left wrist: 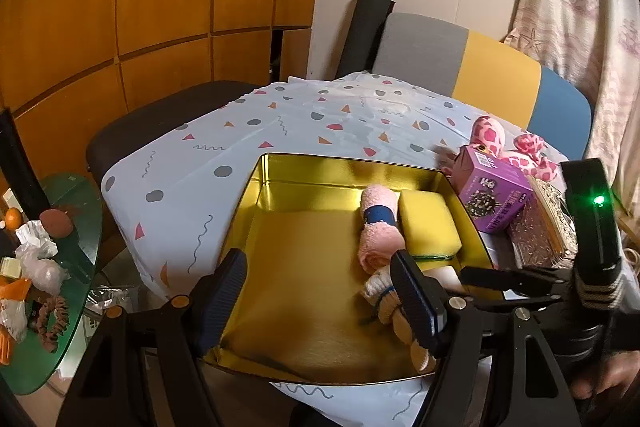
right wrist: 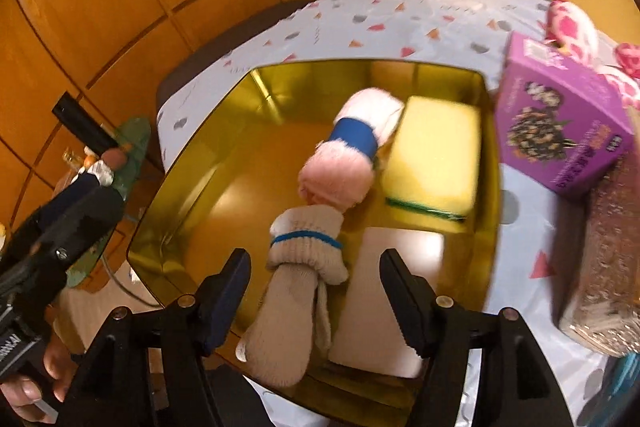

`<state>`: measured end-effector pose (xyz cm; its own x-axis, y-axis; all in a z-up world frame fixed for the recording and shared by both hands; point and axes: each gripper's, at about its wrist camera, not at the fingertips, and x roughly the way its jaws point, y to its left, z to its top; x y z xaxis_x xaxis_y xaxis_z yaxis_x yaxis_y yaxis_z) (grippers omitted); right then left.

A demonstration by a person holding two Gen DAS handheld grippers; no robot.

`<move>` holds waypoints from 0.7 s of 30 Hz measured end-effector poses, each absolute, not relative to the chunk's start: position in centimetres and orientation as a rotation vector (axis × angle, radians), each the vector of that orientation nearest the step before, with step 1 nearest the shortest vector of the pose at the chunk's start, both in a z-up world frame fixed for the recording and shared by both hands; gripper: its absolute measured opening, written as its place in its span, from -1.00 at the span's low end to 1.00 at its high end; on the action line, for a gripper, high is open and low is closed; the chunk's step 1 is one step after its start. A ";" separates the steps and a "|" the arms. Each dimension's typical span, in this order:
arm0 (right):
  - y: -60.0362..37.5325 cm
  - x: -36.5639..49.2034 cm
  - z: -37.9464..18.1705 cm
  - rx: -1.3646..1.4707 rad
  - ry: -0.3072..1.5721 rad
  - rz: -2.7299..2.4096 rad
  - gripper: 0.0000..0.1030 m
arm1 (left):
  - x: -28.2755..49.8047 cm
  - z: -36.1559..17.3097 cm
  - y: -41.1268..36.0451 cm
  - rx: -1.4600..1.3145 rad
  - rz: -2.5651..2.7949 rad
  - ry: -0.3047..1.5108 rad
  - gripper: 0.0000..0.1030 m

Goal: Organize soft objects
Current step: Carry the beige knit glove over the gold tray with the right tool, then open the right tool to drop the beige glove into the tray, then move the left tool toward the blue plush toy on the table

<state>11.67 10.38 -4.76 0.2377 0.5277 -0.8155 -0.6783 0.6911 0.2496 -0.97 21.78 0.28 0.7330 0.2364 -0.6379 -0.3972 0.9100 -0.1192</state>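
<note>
A gold tin box [left wrist: 256, 187] [right wrist: 180, 187] sits on the patterned tablecloth. Inside lie a pink rolled towel with a blue band [left wrist: 378, 227] [right wrist: 352, 151], a yellow sponge [left wrist: 428, 223] [right wrist: 436, 155], a beige glove with a blue stripe [left wrist: 400, 311] [right wrist: 296, 279] and a white block [right wrist: 384, 291]. My left gripper [left wrist: 320, 295] is open over the box's near left part, empty. My right gripper [right wrist: 316, 291] is open, its fingers either side of the beige glove, above it. A pink spotted plush [left wrist: 516, 147] [right wrist: 576, 31] lies outside the box at the right.
A purple carton [left wrist: 494, 195] [right wrist: 560, 115] leans on a glittery box [left wrist: 540, 227] [right wrist: 608, 267] right of the tin. A green side table [left wrist: 52, 267] with clutter stands at the left. A chair [left wrist: 480, 67] and wooden panels stand behind.
</note>
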 end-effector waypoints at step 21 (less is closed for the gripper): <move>-4.5 9.9 0.4 -0.043 0.812 0.541 0.32 | 0.3 1.4 16.0 -0.157 0.215 0.670 0.52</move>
<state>9.91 -4.48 0.42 0.5608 0.4428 -0.6996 -0.4751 0.8641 0.1661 0.26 15.98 1.39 0.7628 0.1469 -0.6297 -0.2474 0.9661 -0.0743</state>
